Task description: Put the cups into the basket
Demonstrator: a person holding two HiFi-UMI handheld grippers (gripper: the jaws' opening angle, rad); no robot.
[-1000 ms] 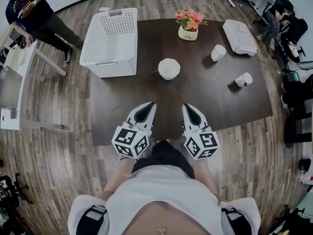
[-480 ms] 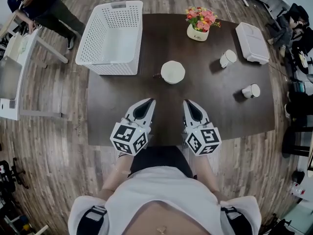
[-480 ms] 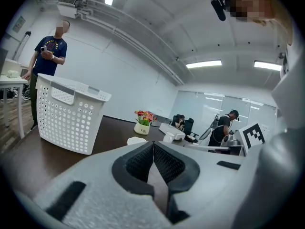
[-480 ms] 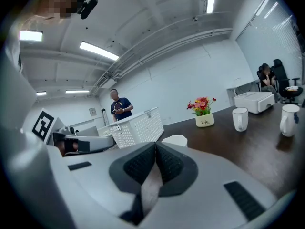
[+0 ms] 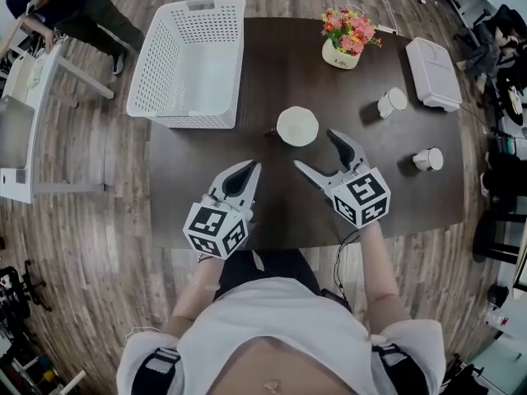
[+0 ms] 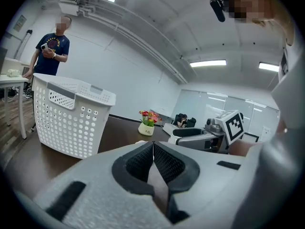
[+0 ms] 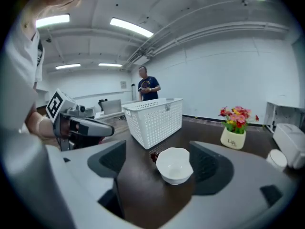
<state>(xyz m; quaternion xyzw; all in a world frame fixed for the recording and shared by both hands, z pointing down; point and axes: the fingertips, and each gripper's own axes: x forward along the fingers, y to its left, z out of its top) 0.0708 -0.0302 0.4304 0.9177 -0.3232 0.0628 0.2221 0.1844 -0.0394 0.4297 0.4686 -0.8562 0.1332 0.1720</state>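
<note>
Three white cups stand out on the dark brown desk (image 5: 272, 64), none in the basket yet. The nearest, a wide white scalloped cup (image 5: 297, 126), sits upright mid-desk; a small dark thing touches its left side, handle or not I cannot tell. The right hand-held gripper (image 5: 315, 150) is angled toward it. Its jaws have just been opening and now stand spread with nothing between the pads, the cup just ahead of the gap, apparently lining up a grasp. The left hand-held gripper (image 5: 249, 171) is closed on nothing near the front edge, likely kept clear. A smaller white cup (image 5: 392, 102) and a second smaller white cup (image 5: 428, 159) sit well to the right, upright or tipped hard to say. The tall white perforated plastic basket (image 5: 191, 60) waits at the far-left corner, no cup visible inside.
</note>
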